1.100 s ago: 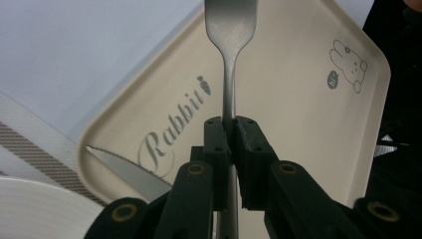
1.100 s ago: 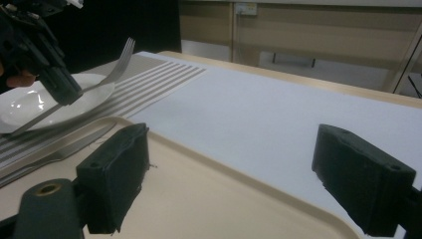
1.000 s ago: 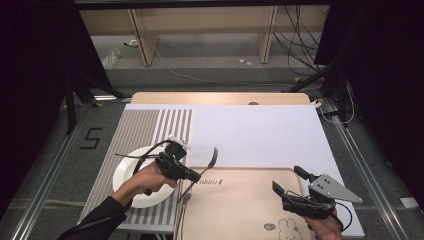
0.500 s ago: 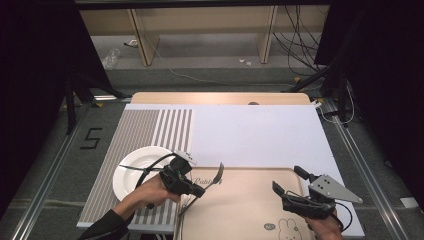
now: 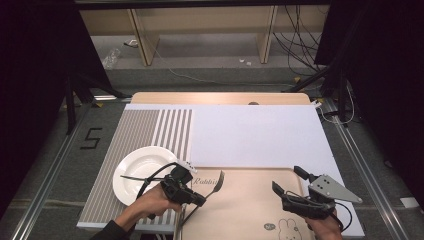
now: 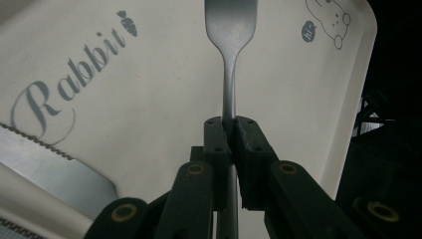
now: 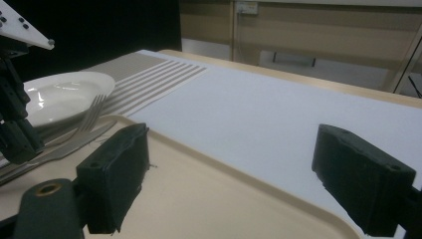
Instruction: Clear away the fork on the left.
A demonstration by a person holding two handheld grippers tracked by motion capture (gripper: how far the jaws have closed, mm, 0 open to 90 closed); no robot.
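Note:
My left gripper (image 5: 199, 199) is shut on the handle of a metal fork (image 5: 216, 182), low over the left end of a beige tray (image 5: 250, 210) printed with "Rabbit". In the left gripper view the jaws (image 6: 231, 127) pinch the fork (image 6: 231, 30) at its neck, head pointing away over the tray (image 6: 159, 99). A knife blade (image 6: 54, 169) with a serrated edge lies at the tray's left rim. Left of the tray sits a white plate (image 5: 142, 172). My right gripper (image 5: 294, 186) stands open over the tray's right part, nothing between its jaws (image 7: 239, 174).
A white mat (image 5: 255, 135) and a grey striped mat (image 5: 150, 130) cover the table behind the tray. In the right gripper view the plate (image 7: 64, 97), the fork (image 7: 92, 117) and the knife (image 7: 74, 144) lie at far left. Table legs and cables stand beyond the far edge.
My left gripper has carried the fork from over the plate rightward and nearer, to the tray's left end. The right gripper has stayed still and open.

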